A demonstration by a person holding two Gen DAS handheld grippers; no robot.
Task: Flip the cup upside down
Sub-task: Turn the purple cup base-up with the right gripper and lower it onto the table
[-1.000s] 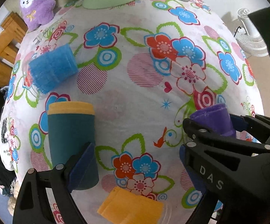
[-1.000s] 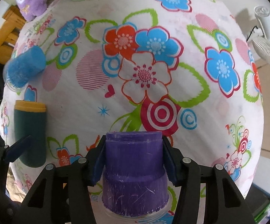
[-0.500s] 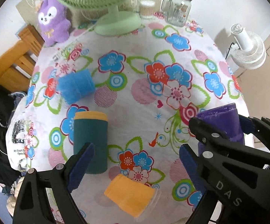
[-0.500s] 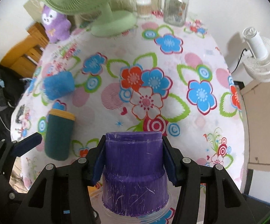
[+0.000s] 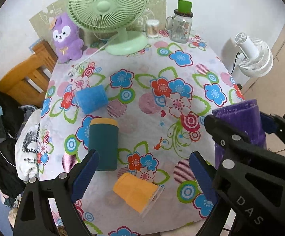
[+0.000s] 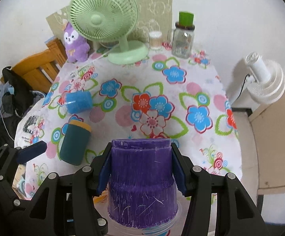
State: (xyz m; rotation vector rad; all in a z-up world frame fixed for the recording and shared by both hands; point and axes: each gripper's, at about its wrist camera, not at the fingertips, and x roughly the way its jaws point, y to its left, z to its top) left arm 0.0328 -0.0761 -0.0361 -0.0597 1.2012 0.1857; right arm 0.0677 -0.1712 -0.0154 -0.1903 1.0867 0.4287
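Note:
My right gripper [image 6: 140, 167] is shut on a purple fuzzy cup [image 6: 142, 181], held in the air above the table's near edge with its clear rim toward the camera; it also shows in the left wrist view [image 5: 242, 122]. My left gripper [image 5: 142, 169] is open and empty, high above the near table. Below it an orange cup [image 5: 134, 191] lies on its side. A teal cup with a yellow end [image 5: 103, 141] and a blue fuzzy cup [image 5: 92, 102] also lie on the floral tablecloth [image 5: 152, 74].
At the table's far end stand a green desk fan [image 5: 111, 13], a purple plush toy [image 5: 66, 39], a glass jar with a green lid [image 5: 179, 27] and a small container [image 5: 152, 28]. A white fan [image 5: 252, 57] stands off the right edge, a wooden chair [image 5: 24, 78] at left.
Both grippers have risen and pulled back from the table, so much more of it shows. The purple cup stays clamped in the right gripper. The left stays open.

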